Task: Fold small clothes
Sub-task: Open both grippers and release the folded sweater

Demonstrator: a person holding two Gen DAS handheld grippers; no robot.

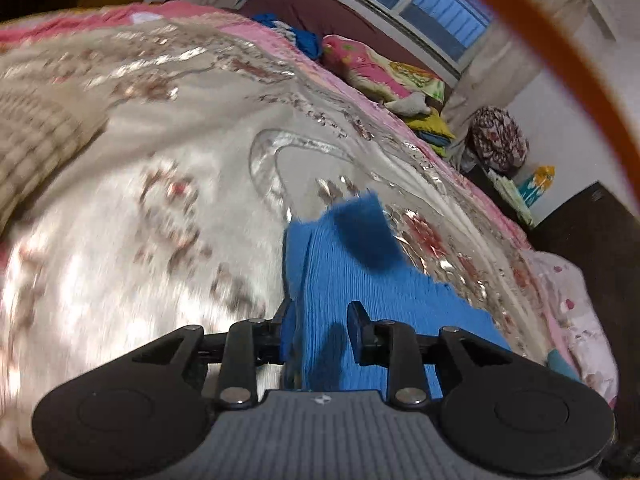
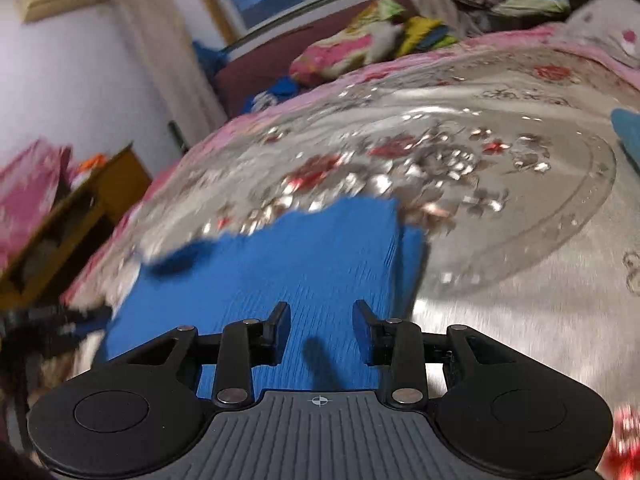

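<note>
blue ribbed cloth (image 2: 280,256), floral bedcover (image 2: 500,200)

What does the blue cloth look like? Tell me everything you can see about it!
The blue cloth is bright blue with fine ribs, like a knit. It lies on the shiny flowered bedspread, with one corner flipped up and folded layers showing along an edge. Both the left gripper and the right gripper sit over it with fingers apart, not pinching it. Motion blur hides its exact shape.

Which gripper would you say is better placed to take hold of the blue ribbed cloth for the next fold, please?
Left, probably. The left gripper has its jaws open with an edge of the blue ribbed cloth rising between them. The right gripper is also open but only hovers over flat cloth.
</note>
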